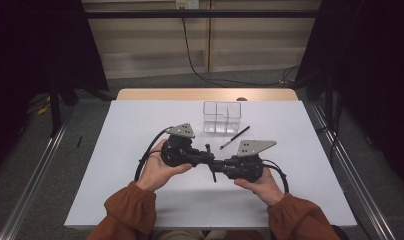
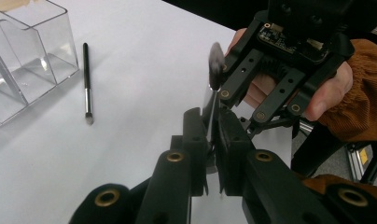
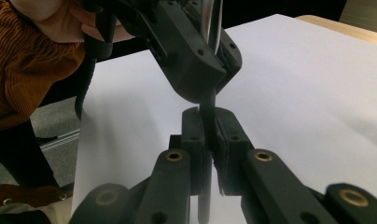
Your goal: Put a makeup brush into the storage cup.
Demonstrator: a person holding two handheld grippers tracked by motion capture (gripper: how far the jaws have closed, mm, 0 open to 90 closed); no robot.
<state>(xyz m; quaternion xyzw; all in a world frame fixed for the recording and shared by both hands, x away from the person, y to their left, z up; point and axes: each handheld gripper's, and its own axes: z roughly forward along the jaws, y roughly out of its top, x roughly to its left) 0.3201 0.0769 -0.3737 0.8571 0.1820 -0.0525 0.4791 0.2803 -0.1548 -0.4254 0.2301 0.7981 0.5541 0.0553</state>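
A black make-up brush (image 1: pixel 213 172) with a silver ferrule and dark bristles (image 2: pixel 216 58) is held above the white table (image 1: pixel 140 125), gripped by both grippers. My left gripper (image 2: pixel 212 123) is shut on the ferrule part. My right gripper (image 3: pixel 208 119) is shut on the black handle (image 3: pixel 207 105) just beside the left jaws. In the high view the left gripper (image 1: pixel 204 156) and right gripper (image 1: pixel 221 165) meet tip to tip at the table's middle. A second black brush (image 1: pixel 235 137) lies flat on the table behind them.
A clear plastic organiser (image 1: pixel 222 116) with several compartments stands at the back of the table, just beyond the lying brush (image 2: pixel 87 79). Both sleeved forearms come in from the near edge. Cables loop from each gripper onto the table.
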